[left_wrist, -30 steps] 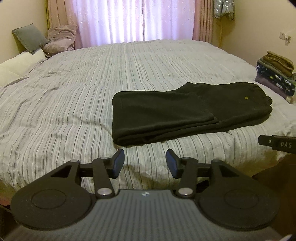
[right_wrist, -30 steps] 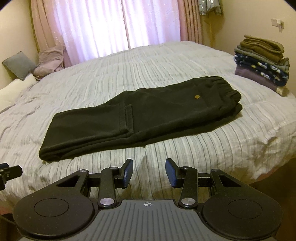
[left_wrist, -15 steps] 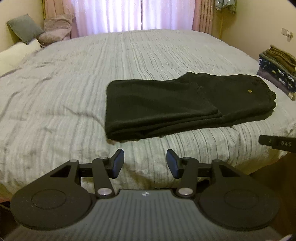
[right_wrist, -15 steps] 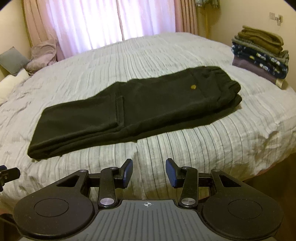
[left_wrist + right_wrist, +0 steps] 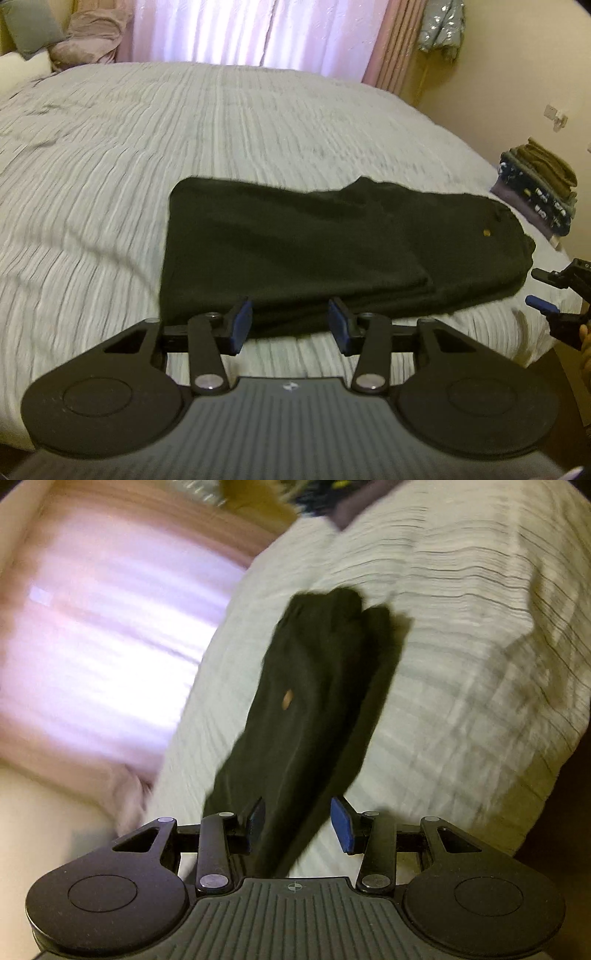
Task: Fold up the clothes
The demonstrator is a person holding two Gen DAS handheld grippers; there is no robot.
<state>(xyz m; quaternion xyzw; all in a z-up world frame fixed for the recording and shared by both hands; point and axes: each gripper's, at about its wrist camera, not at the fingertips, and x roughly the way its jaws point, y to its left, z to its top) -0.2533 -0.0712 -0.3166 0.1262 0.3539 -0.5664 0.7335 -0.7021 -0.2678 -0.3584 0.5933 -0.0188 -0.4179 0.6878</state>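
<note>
Dark trousers [image 5: 314,251] lie folded lengthwise on the bed [image 5: 110,166]; left gripper [image 5: 290,325] and right gripper [image 5: 297,823], both wide, face their near edge at 6 o'clock

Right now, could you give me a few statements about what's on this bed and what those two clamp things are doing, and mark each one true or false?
1. The dark trousers lie on the striped bedspread. True.
2. The left gripper is clamped on the trousers. False: its jaws stand open, holding nothing.
3. A stack of folded clothes sits at the bed's far right edge. True.
4. The right gripper is shut. False: its jaws stand apart, with the trousers in view between them.
5. The trousers are bright red. False: they are very dark, with one small yellowish button.
</note>
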